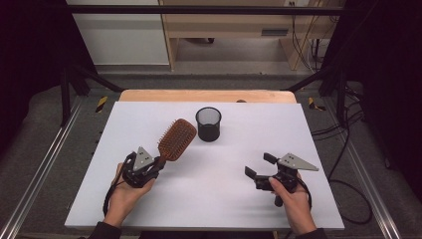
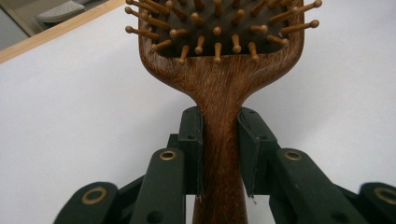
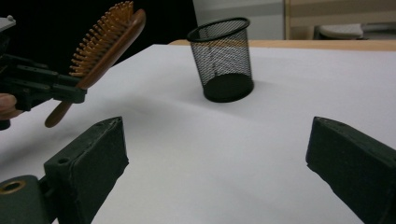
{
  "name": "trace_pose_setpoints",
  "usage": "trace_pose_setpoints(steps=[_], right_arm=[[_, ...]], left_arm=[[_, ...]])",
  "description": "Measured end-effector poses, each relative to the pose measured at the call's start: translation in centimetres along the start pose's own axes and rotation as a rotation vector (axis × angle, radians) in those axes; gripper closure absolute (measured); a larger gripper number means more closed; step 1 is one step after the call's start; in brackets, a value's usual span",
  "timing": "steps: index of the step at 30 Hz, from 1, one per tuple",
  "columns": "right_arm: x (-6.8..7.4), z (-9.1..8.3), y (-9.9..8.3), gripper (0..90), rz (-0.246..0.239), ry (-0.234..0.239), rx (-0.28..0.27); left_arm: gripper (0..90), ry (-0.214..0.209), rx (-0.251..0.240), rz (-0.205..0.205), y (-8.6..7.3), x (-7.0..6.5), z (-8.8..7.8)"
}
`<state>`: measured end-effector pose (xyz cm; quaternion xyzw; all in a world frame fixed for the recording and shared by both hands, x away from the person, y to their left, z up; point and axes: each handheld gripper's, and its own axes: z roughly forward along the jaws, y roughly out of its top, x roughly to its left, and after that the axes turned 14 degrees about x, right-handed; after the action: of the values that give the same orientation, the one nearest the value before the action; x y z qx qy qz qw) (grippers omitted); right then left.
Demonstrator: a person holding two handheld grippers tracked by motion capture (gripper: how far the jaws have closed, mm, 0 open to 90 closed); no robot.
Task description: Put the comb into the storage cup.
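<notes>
- Hairbrush [image 1: 176,140]: a wooden paddle brush with wooden pins, clamped by its handle in my left gripper [image 1: 158,162]. In the left gripper view both pads [image 2: 194,140] press on the sides of the narrow handle just below the head.
- Brush pose: in the right gripper view it is lifted clear of the white table [image 3: 289,93], head tilted up and away from my hand, the pins turned toward the far side and the handle's end sticking out below the jaws.
- Mesh cup [image 1: 208,124]: a black wire pen holder standing upright on the table, mouth open, just beyond and to the right of the brush head, apart from it.
- Right gripper [image 1: 260,165]: its jaws stand wide apart with nothing between them, held low over bare tabletop, well apart from the brush and pointing toward the cup.
- Hands: each of my hands holds its gripper near the table's near edge.
</notes>
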<state>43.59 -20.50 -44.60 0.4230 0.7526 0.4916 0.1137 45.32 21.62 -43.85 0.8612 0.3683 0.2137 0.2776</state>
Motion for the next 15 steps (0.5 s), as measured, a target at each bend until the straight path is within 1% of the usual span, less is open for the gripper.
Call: trace_pose_setpoints(steps=[1,2,3,6,7,8,9,10,11,13,14,15], right_arm=[[0.6,0.3,0.3,5.1,0.003,-0.005,-0.004],[0.6,0.3,0.3,5.1,0.003,-0.005,-0.004],[1.2,0.6,0.9,5.6,0.013,-0.01,-0.008],[2.0,1.4,1.8,6.3,0.03,0.019,-0.002],[2.0,1.4,1.8,6.3,0.03,0.019,-0.002],[2.2,1.8,2.1,6.5,0.032,0.027,0.006],[2.7,2.6,2.8,6.8,0.026,0.046,0.017],[2.9,3.0,3.1,7.2,0.026,0.053,0.019],[3.2,3.5,3.4,7.5,0.029,0.061,0.02],[3.8,4.4,4.0,7.8,0.033,0.085,0.025],[3.8,4.4,4.0,7.8,0.033,0.085,0.025],[4.1,4.9,4.1,7.9,0.034,0.095,0.033]], left_arm=[[72.7,-0.009,-0.013,0.0,0.1,-0.1,-0.1],[72.7,-0.009,-0.013,0.0,0.1,-0.1,-0.1],[72.7,-0.015,-0.023,-0.006,0.2,-0.2,-0.2],[72.7,-0.014,-0.031,-0.006,0.2,-0.2,-0.3],[72.7,-0.02,-0.034,-0.007,0.2,-0.3,-0.3],[72.7,-0.017,-0.038,-0.01,0.2,-0.3,-0.2],[72.7,-0.029,-0.04,-0.01,0.3,-0.5,-0.2],[72.7,-0.029,-0.04,-0.01,0.3,-0.5,-0.2],[72.7,-0.029,-0.037,0.004,0.3,-0.9,-0.2],[72.7,-0.029,-0.038,0.012,0.4,-1.1,-0.1],[72.7,-0.028,-0.038,0.015,0.4,-1.2,-0.1],[72.7,-0.03,-0.04,0.016,0.5,-1.3,-0.1]])
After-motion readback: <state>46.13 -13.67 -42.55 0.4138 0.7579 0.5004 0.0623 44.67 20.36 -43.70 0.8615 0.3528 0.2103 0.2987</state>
